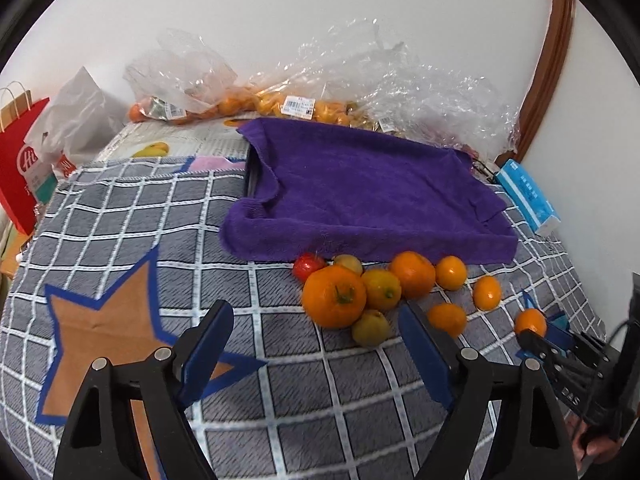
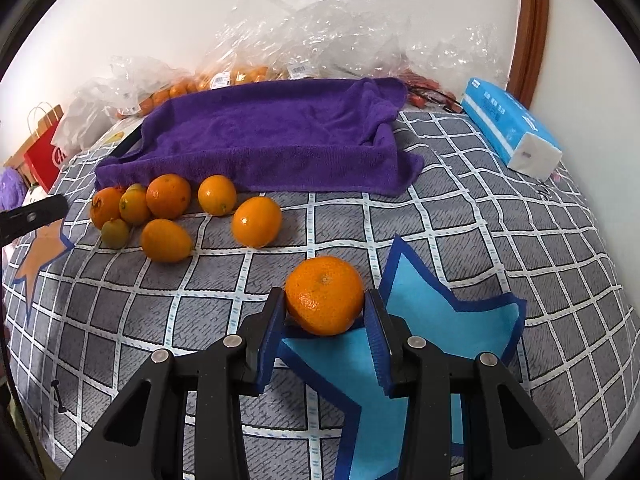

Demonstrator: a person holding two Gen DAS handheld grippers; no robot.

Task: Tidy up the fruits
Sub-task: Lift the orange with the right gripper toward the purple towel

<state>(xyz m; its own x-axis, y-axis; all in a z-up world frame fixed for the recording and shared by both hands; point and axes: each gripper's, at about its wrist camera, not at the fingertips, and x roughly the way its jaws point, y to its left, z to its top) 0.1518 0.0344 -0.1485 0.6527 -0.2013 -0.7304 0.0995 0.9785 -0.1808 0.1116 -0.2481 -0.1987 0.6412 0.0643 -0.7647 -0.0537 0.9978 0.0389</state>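
**Right gripper pinches a mandarin over the blue star; left gripper spread near the fruit pile**

Your right gripper [image 2: 325, 312] has its blue pads pressed against both sides of a mandarin [image 2: 324, 295], which sits at the edge of the light blue star patch [image 2: 436, 312] on the checked grey cloth [image 2: 480, 220]. Your left gripper [image 1: 316, 344] stands with its jaws spread and nothing between them, over the cloth just short of the fruit pile [image 1: 376, 292].

That pile lies against the front edge of the purple towel [image 1: 360, 196]: a large orange with a green stem [image 1: 334, 296], several smaller oranges, two yellow-green fruits and one red fruit [image 1: 307, 266]. To the left of your left gripper lies a brown star patch [image 1: 100, 328].

Behind the towel, clear plastic bags [image 1: 280, 96] holding more oranges lean by the wall. A blue tissue pack [image 2: 512, 128] rests at the right.
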